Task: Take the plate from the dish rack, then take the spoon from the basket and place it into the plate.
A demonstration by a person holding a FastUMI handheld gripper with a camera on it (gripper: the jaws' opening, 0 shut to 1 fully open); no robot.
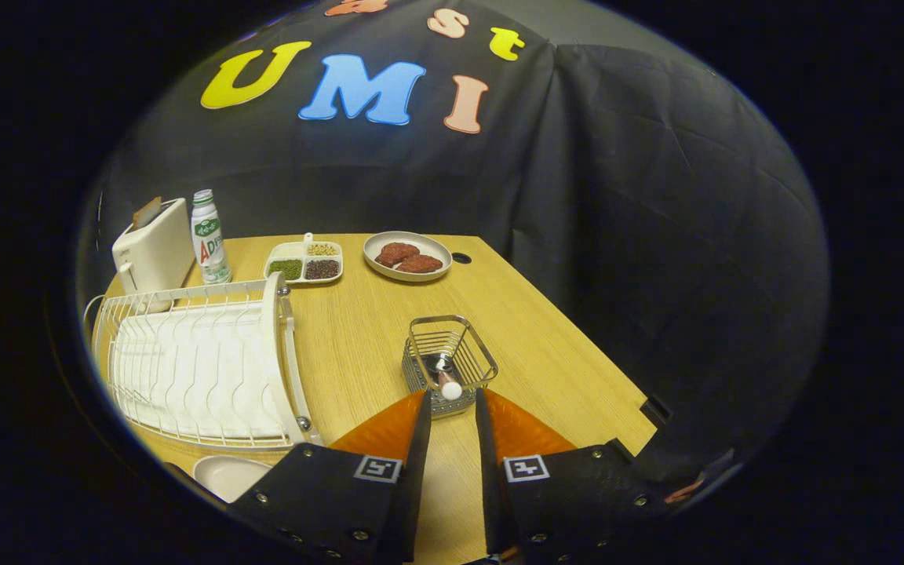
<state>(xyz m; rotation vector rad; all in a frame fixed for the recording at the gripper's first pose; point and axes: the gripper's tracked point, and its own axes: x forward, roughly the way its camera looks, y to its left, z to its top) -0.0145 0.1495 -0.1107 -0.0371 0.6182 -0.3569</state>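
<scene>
On the light wooden tabletop (pixel 358 345), the spoon's white-tipped handle (pixel 450 386) stood in the small wire basket (pixel 450 361), just ahead of the spread, empty hand-held gripper (pixel 452 404). The white plate (pixel 228 475) lay beside the white dish rack (pixel 201 365). A careless approach might snag the basket's rim.

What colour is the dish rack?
White. The dish rack shows best in the gripper view, beside the open gripper.

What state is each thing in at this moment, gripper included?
gripper: open, fingers empty, tips just short of the basket
spoon: standing in the basket, not yet taken
basket: upright on the table, holding the spoon
dish rack: empty of dishes
plate: already out of the rack, lying flat on the table beside it, empty
toaster: a slice sticking up from its slot
bottle: upright, capped
</scene>
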